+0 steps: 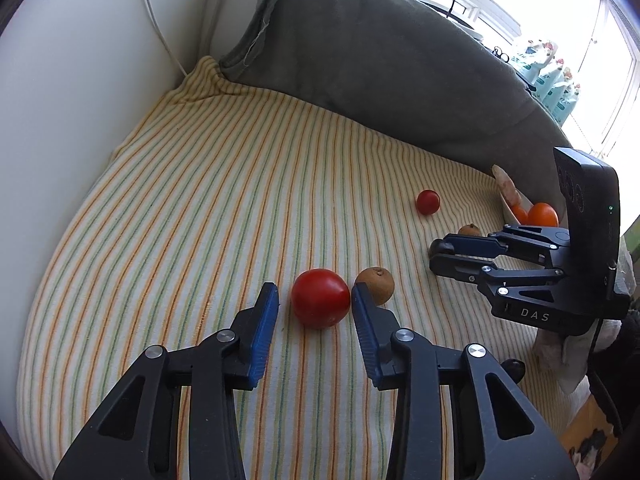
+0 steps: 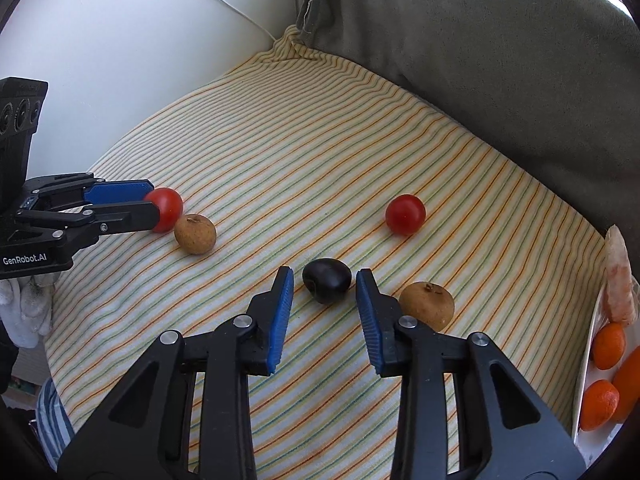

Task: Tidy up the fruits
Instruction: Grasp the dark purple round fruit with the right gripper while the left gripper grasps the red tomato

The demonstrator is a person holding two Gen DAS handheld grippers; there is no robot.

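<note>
My left gripper (image 1: 314, 294) is open around a red tomato (image 1: 320, 298) on the striped cloth (image 1: 200, 200); its right finger touches the tomato. A brown round fruit (image 1: 376, 285) lies just right of it. My right gripper (image 2: 325, 280) is open around a dark plum (image 2: 327, 280). A second brown fruit (image 2: 428, 306) lies right of it and a second red tomato (image 2: 405, 214) farther back. The right wrist view also shows the left gripper (image 2: 154, 210) at the first tomato (image 2: 166, 209).
A white plate (image 2: 586, 368) at the right edge holds oranges (image 2: 608, 346) and a pale pink item (image 2: 620, 280). A grey cushion (image 1: 380, 60) lines the back. A white wall (image 1: 80, 80) stands at the left.
</note>
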